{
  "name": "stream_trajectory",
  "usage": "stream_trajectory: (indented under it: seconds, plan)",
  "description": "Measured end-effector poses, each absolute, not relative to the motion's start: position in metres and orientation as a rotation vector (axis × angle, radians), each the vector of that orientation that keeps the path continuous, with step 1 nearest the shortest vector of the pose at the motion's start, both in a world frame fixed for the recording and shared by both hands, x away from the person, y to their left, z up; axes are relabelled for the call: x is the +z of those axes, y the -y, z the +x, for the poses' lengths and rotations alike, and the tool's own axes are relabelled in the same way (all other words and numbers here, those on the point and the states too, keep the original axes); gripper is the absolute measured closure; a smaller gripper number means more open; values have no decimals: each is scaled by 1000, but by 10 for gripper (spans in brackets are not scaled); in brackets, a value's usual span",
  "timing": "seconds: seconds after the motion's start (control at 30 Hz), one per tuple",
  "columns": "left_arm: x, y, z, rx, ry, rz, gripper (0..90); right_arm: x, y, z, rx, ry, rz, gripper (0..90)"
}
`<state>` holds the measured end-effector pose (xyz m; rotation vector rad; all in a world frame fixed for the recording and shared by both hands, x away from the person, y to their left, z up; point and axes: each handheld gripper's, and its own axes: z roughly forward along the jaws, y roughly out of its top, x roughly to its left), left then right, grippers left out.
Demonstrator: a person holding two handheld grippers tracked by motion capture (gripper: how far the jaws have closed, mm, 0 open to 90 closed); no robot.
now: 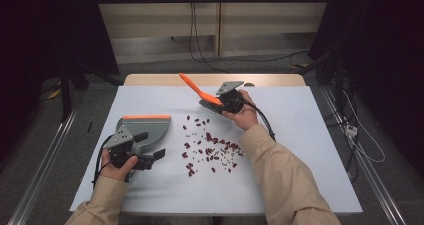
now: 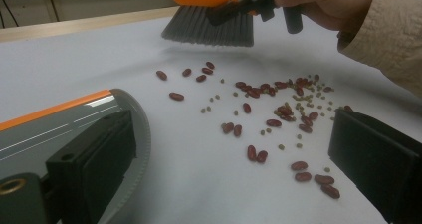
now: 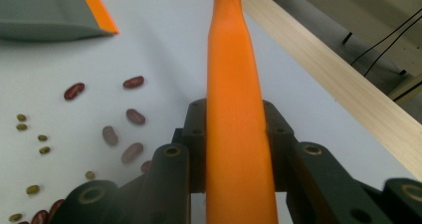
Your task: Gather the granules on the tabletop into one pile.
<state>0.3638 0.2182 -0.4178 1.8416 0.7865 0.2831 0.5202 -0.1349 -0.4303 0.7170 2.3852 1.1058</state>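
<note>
1. Brush (image 1: 200,91): orange handle clamped between the jaws of the right claw (image 1: 216,104), which is closed tight on it. In the right gripper view the handle (image 3: 234,109) runs straight up out of the jaws, away from the claw.
2. Bristles (image 2: 209,29): grey, hanging under the orange brush head, below the right claw in the left gripper view. Tips are close above the surface (image 1: 300,135); contact cannot be judged.
3. Beans (image 1: 212,147): dark red kidney beans and small green ones, scattered loose on the white surface. They lie between the two claws, on the near side of the right claw and just off the bristles.
4. Dustpan (image 1: 145,127): grey with an orange front edge, lying on the surface directly ahead of the left claw (image 1: 142,150). Its rim passes by the jaw on the left in the left gripper view (image 2: 74,129). Well apart from the right claw, beans between.
5. Left claw: jaws wide apart; the dustpan rim sits at one jaw, the other stands clear over the beans. Whether the pan is gripped cannot be told.
6. Right hand (image 1: 245,112) wraps the right claw's body; left hand (image 1: 117,167) holds the left one, low at the near edge.
</note>
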Motion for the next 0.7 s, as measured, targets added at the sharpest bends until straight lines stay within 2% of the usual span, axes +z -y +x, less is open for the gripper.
stream_trajectory:
  seconds: [0.2,0.7]
  plan:
    - [-417,-219,362,289,-787,1840,48,-437,121,510,1025,-2509,572,714]
    - [-417,-217,362,291,-780,1843,47,-432,137,459,1077,-2636,372,712]
